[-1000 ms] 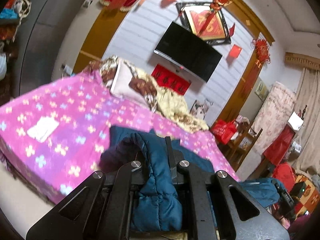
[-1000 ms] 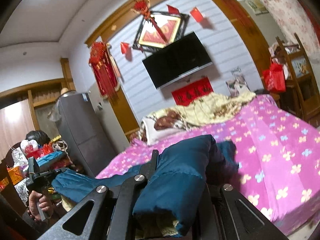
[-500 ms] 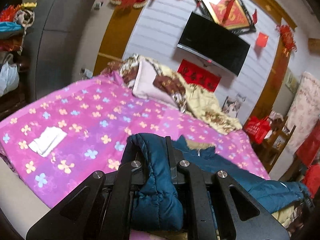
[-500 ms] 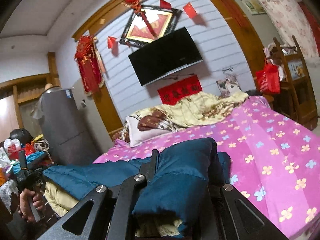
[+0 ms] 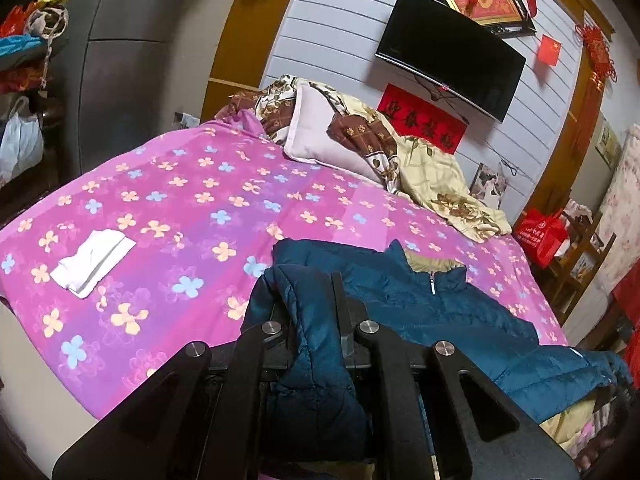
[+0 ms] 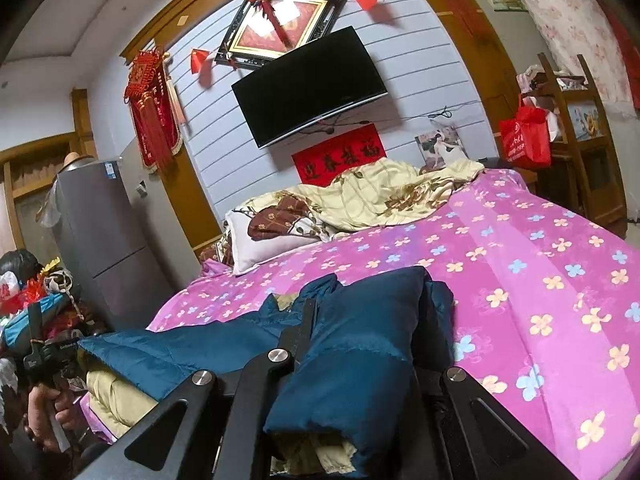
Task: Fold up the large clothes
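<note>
- Left claw (image 5: 310, 304) clenched on a bunched fold of the blue puffer jacket (image 5: 420, 304); the quilted fabric runs up between its fingers and hangs down over the frame at 6 o'clock.
- Right claw (image 6: 360, 320) likewise clamped on the jacket (image 6: 352, 344) — a thick padded part, cream lining showing at its lower edge.
- Jacket lies on the pink flowered bedspread (image 5: 192, 200), near the bed's foot edge. In the left view the body spreads from centre toward 4 o'clock, zip collar and cream lining open at about 2 o'clock of the claw.
- In the right view one part of the jacket stretches toward 9 o'clock, off the bed's edge.
- Small white folded cloth (image 5: 94, 262) on the bedspread at 9 o'clock in the left view, well apart from the jacket.
- Pillow (image 5: 324, 136) and cream floral quilt (image 5: 436, 180) heaped at the head of the bed — 12 to 1 o'clock; black wall TV (image 5: 450, 54) above them.
</note>
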Available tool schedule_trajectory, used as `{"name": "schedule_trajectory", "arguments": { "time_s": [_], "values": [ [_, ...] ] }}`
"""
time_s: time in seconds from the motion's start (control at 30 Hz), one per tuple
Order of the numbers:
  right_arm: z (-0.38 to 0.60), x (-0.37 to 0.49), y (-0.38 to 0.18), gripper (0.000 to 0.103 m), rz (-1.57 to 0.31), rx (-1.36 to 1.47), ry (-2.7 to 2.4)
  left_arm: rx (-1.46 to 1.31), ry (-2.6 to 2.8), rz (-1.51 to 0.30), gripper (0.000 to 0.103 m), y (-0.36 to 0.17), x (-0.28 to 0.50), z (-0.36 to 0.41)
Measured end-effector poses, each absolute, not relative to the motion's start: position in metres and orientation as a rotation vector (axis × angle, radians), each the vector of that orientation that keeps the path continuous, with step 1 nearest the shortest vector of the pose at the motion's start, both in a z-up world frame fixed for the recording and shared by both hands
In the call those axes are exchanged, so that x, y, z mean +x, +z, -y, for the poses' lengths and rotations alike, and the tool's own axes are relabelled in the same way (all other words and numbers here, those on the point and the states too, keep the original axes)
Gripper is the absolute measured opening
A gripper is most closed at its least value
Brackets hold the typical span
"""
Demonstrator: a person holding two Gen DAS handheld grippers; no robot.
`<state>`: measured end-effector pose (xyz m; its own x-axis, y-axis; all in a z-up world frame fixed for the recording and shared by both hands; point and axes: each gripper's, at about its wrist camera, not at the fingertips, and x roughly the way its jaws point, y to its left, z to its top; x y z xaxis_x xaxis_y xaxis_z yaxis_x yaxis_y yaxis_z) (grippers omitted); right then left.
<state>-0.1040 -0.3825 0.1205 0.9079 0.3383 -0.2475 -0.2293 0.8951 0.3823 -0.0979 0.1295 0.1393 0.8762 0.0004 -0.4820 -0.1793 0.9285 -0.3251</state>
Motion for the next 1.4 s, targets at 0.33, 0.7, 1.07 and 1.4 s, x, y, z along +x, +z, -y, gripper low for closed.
{"name": "schedule_trajectory", "arguments": {
  "time_s": [0.33, 0.7, 1.07, 1.4],
  "values": [
    [0.383, -0.119, 0.147, 0.009, -0.235, 0.336, 0.279, -0.408, 0.052, -0.347, 0.007, 0.192, -0.118, -0.132],
    [0.379, -0.066, 0.187, 0.009, -0.179, 0.362, 0.278, -0.367, 0.1, -0.36, 0.007, 0.206, -0.025, -0.13],
    [0.359, 0.08, 0.118, 0.009, -0.386, 0.384, 0.15, -0.289, 0.217, -0.598, 0.007, 0.101, 0.112, -0.117],
    [0.367, 0.15, 0.045, 0.009, -0.597, 0.477, 0.137, -0.313, 0.225, -0.741, 0.009, 0.04, 0.159, -0.111]
  ]
}}
